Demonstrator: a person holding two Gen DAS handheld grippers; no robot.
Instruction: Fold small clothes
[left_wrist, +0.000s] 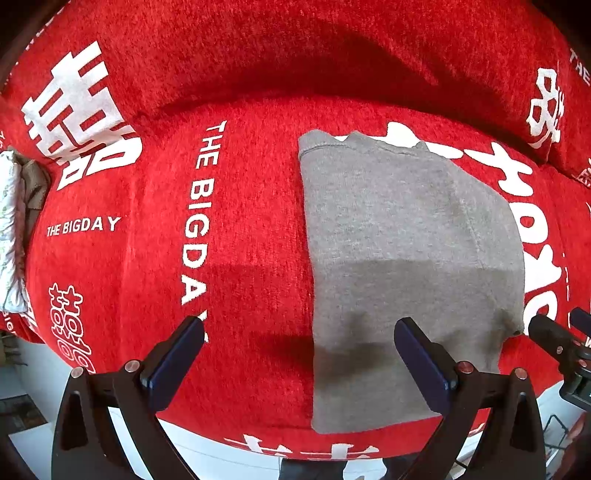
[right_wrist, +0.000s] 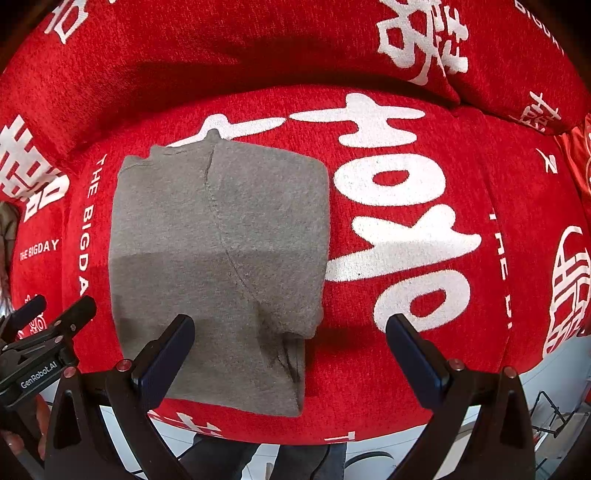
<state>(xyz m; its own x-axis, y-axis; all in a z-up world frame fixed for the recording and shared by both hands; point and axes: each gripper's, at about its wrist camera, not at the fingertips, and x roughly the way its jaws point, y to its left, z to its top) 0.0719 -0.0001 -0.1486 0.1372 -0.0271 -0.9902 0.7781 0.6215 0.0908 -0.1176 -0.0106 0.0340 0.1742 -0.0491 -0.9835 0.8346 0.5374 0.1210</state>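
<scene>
On the red cover (left_wrist: 251, 229), the left gripper (left_wrist: 299, 330) hangs spread wide and empty at the folded grey garment's (left_wrist: 399, 258) left edge; the right gripper (right_wrist: 290, 326), equally spread, straddles the garment's right edge.

One grey garment (left_wrist: 399, 258), two tools, left (left_wrist: 299, 354) and right (right_wrist: 290, 350).

A: From my feed, the folded garment (left_wrist: 399, 258) is plain heather grey, no print.

B: Mine agrees. Under it the sofa cover (right_wrist: 498, 177) is bright red with white characters and white "THE BIGDAY" lettering.

A: I see dark navy pads (left_wrist: 177, 354) on black gripper frames.
</scene>
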